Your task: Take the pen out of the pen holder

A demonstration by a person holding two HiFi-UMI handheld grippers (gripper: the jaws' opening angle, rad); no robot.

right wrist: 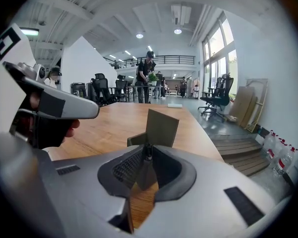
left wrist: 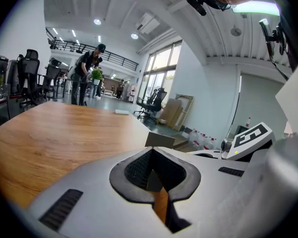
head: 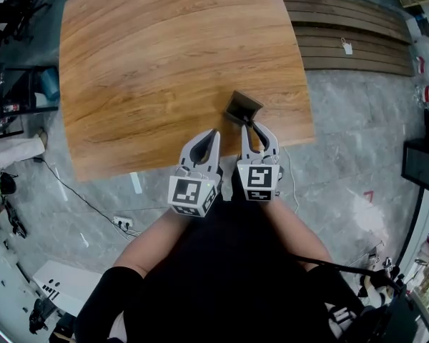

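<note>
The dark square pen holder (head: 242,109) stands on the wooden table (head: 164,63) close to its front right edge. My right gripper (head: 252,126) reaches its rim, jaws closed. In the right gripper view the olive holder (right wrist: 161,127) rises just behind the gripper (right wrist: 148,152), and a thin dark pen end (right wrist: 148,148) shows pinched between the tips; the rest of the pen is hidden. My left gripper (head: 212,133) hovers beside it over the table edge, shut and empty. In the left gripper view that gripper (left wrist: 151,151) points past the holder (left wrist: 160,140).
The table's front edge (head: 200,164) runs right under both grippers. Wooden steps (head: 350,41) lie to the right of the table. A power strip (head: 123,223) and cables are on the floor at left. People (right wrist: 148,76) and office chairs (right wrist: 102,90) stand far behind the table.
</note>
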